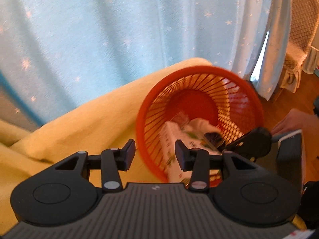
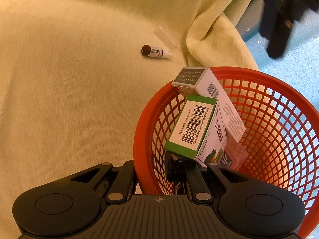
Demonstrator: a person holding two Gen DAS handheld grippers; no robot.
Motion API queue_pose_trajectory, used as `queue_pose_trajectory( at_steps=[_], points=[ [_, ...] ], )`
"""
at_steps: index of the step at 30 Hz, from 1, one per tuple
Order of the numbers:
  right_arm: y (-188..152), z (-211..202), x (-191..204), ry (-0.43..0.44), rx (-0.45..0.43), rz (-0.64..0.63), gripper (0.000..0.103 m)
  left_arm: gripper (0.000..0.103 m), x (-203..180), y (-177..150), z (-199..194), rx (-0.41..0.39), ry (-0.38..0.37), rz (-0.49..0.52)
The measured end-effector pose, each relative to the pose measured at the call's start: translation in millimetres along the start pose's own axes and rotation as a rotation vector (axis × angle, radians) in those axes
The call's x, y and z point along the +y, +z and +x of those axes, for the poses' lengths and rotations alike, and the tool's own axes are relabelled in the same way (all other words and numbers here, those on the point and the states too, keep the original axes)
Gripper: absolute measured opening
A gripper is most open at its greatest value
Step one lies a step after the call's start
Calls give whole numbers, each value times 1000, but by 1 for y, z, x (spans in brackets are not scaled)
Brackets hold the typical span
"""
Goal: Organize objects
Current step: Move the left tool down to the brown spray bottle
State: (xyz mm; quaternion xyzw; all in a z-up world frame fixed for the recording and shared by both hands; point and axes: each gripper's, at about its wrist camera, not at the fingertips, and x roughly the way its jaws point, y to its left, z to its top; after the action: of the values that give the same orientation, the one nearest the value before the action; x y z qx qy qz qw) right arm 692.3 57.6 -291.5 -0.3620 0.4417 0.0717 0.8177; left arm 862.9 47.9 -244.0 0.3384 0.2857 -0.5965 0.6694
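An orange mesh basket (image 1: 199, 69) lies tilted over the yellow blanket, its mouth towards me. Inside lean a green-and-white barcoded box (image 2: 195, 131) and a white box with a grey end (image 2: 201, 83); both are blurred in the left wrist view. My right gripper (image 2: 149, 175) is shut on the basket's near rim (image 2: 139, 135), one finger outside and one inside. It also shows in the left wrist view as the right gripper (image 1: 239, 143), with a hand (image 1: 295, 119) behind it. My left gripper (image 1: 155, 155) is open and empty, just in front of the basket's lower rim. A small dark-capped vial (image 2: 155, 51) lies on the blanket beyond the basket.
The yellow blanket (image 2: 69, 99) covers the surface and bunches into folds at the back right. A light blue star-patterned curtain (image 1: 119, 29) hangs behind. A covered chair (image 1: 301, 29) and wooden floor are at the far right. A dark blurred shape (image 2: 279, 20) hangs at the upper right.
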Motion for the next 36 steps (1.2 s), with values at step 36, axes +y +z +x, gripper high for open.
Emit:
queue_pose_trajectory(
  at_steps=[36],
  points=[
    [-1,0,-2,3,2,9,7,46,95,-136,104,251,182,-448]
  ],
)
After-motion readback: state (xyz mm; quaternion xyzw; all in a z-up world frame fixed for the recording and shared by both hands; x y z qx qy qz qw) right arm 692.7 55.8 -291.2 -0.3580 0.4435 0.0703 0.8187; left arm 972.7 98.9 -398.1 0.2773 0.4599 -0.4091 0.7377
